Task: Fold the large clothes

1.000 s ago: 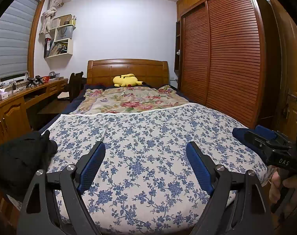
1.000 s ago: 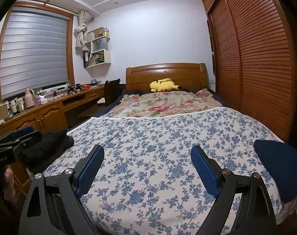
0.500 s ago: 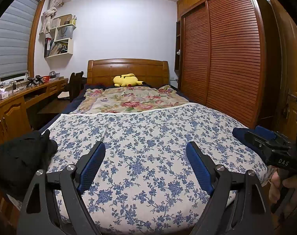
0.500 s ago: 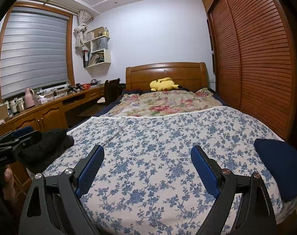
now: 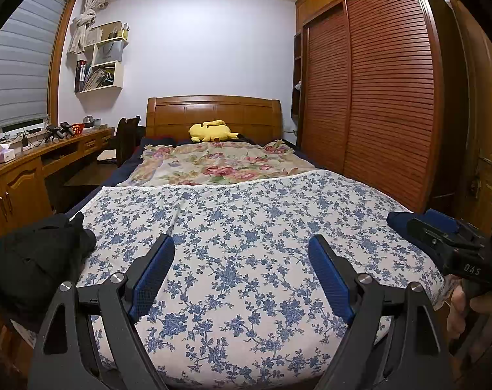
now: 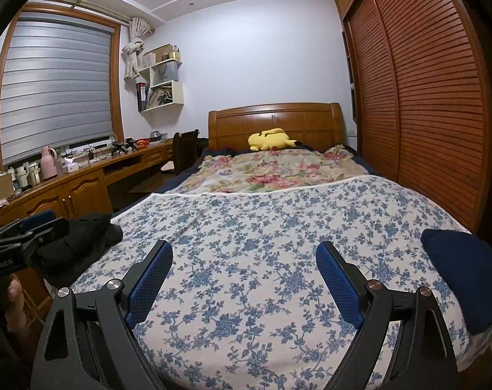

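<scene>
1. Hovering over the bed's foot edge, the left gripper (image 5: pixel 241 263) has its fingers spread wide, gripping nothing.
2. Right gripper (image 6: pixel 244 269) likewise: fingers spread, empty.
3. Black garment (image 5: pixel 34 260) lies bunched at the blue-flowered bedspread's (image 5: pixel 246 227) near left corner.
4. Navy garment (image 6: pixel 463 276) sits folded at the near right corner.
</scene>
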